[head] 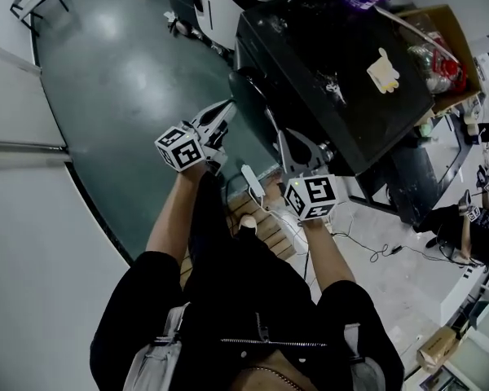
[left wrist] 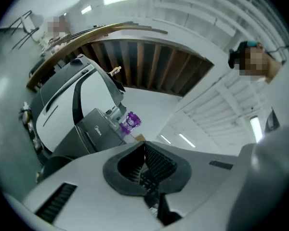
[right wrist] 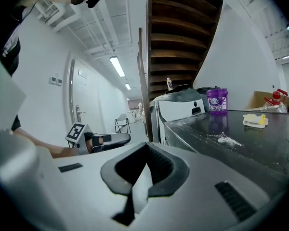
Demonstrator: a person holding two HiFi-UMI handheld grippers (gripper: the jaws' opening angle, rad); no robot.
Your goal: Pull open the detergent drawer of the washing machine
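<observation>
Closed right claw (right wrist: 145, 150) faces glossy black washing machine (right wrist: 245, 129), its top powder-dusted.

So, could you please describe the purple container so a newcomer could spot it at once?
Find the dark, flat top of the washing machine. At its far end, near the cardboard box, stands the purple container: the only purple thing there, upright, unlike the flat yellowish pad.

Brand "Midea" on washing machine (left wrist: 97, 130) front; purple bottle (left wrist: 132, 121) label illegible.

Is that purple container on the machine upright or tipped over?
Upright: the purple container stands on its base on the machine top.
</observation>
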